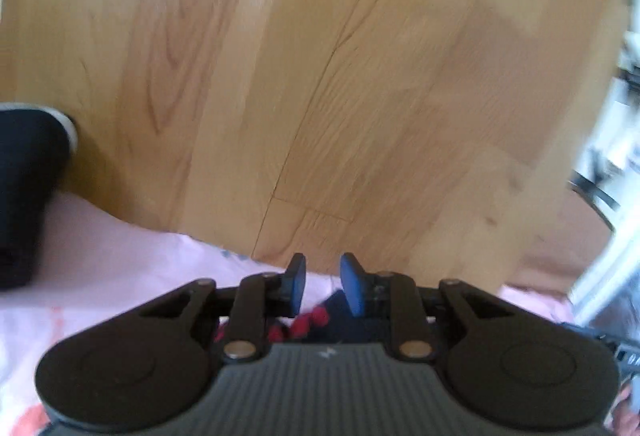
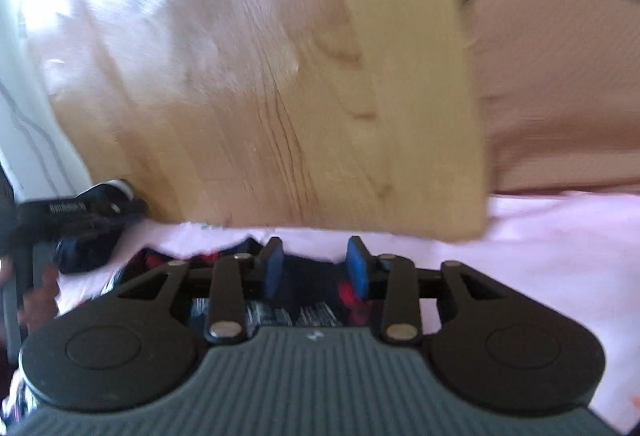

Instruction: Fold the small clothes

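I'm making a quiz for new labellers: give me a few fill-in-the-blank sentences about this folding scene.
1. The cloth spread under both grippers is pale ____.
2. The pads of the left hand-held gripper are coloured ____.
3. Nothing lies between the right hand-held gripper's pads, so it is ____.
4. The board ahead is made of ____.

Missing words: pink; blue; open; wood

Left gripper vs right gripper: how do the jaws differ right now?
The left gripper has its jaws set narrowly apart; the right gripper has them clearly wider. The left gripper hangs at the edge of the pale pink cloth by the wooden floor; the right gripper hangs over the dark red-patterned garment. Both have blue pads with nothing between them.
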Tool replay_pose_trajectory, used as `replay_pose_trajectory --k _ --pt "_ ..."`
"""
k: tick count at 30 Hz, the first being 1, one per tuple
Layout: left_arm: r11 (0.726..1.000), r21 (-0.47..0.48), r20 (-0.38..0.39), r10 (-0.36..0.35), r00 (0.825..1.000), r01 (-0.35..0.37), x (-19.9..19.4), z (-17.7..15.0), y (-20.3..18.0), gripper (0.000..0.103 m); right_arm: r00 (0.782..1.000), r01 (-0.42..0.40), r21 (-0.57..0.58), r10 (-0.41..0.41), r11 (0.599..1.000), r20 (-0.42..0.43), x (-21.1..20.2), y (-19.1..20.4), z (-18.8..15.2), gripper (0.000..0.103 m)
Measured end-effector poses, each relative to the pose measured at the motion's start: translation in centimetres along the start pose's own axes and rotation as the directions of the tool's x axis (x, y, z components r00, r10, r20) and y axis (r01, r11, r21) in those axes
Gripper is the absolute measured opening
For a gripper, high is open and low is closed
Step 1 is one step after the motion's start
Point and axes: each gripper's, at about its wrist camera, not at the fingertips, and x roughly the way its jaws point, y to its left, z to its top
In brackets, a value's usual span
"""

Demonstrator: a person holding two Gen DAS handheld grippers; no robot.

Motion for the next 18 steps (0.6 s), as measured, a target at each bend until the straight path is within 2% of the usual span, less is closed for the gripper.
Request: replay_pose_trajectory --k 2,4,6,9,10,13,14,15,16,17,18 --pt "0.999 0.05 -0.011 -0.019 1.0 0.019 -2.9 -2.0 -0.5 0.022 0.999 0.039 0.012 -0.04 0.999 0.024 -4.6 -1.6 -2.1 0.04" --pt "0.993 0.112 -0.027 -0.036 0.999 0.039 -4.8 -4.6 -1.3 0.024 0.996 0.077 0.064 -0.079 0.995 0.033 -8.3 -2.6 -6.3 0.041" --pt "0.979 0.195 -0.054 -0.042 0.998 0.051 -6.4 -7.7 -2.6 0.027 0.992 0.116 0.115 -0.12 0.987 0.028 -10.7 -2.4 -10.3 0.042" --pt "0.956 0.291 -0.082 -0.019 0.996 0.042 -7.8 -10.7 -3.7 0.027 0.993 0.113 0.09 -0.117 0.989 0.035 -14.9 -0.3 -15.0 0.042" --pt "0.949 0.314 -0.091 -0.015 0.996 0.043 -8.2 -11.5 -3.9 0.028 0.995 0.093 0.07 -0.096 0.993 0.039 -15.8 0.9 -16.2 0.046" --pt "0.941 0.332 -0.129 -0.019 0.991 0.062 -8.0 -13.4 -4.6 0.031 0.999 0.031 -0.004 -0.031 0.999 0.042 -17.8 3.6 -18.6 0.071" --pt "0.942 0.33 -0.141 -0.016 0.99 0.063 -7.9 -14.0 -4.7 0.031 0.999 0.025 -0.039 -0.024 0.999 0.023 -17.6 4.4 -19.3 0.074" --pt "0.943 0.328 -0.152 -0.002 0.988 0.052 -7.9 -14.4 -4.7 0.031 0.999 0.036 -0.086 -0.036 0.996 -0.005 -17.3 4.7 -19.9 0.073" --pt "0.944 0.327 -0.157 0.013 0.988 0.04 -7.9 -15.0 -4.6 0.031 0.996 0.073 -0.145 -0.079 0.987 -0.039 -16.5 4.9 -20.4 0.064" --pt "0.946 0.324 -0.159 0.024 0.987 0.029 -7.9 -15.1 -4.4 0.031 0.988 0.124 -0.176 -0.137 0.976 -0.064 -16.0 4.3 -20.6 0.024" --pt "0.948 0.317 -0.16 0.036 0.987 0.017 -8.2 -15.3 -4.3 0.031 0.981 0.156 -0.163 -0.173 0.974 -0.09 -15.6 3.3 -20.1 0.013"
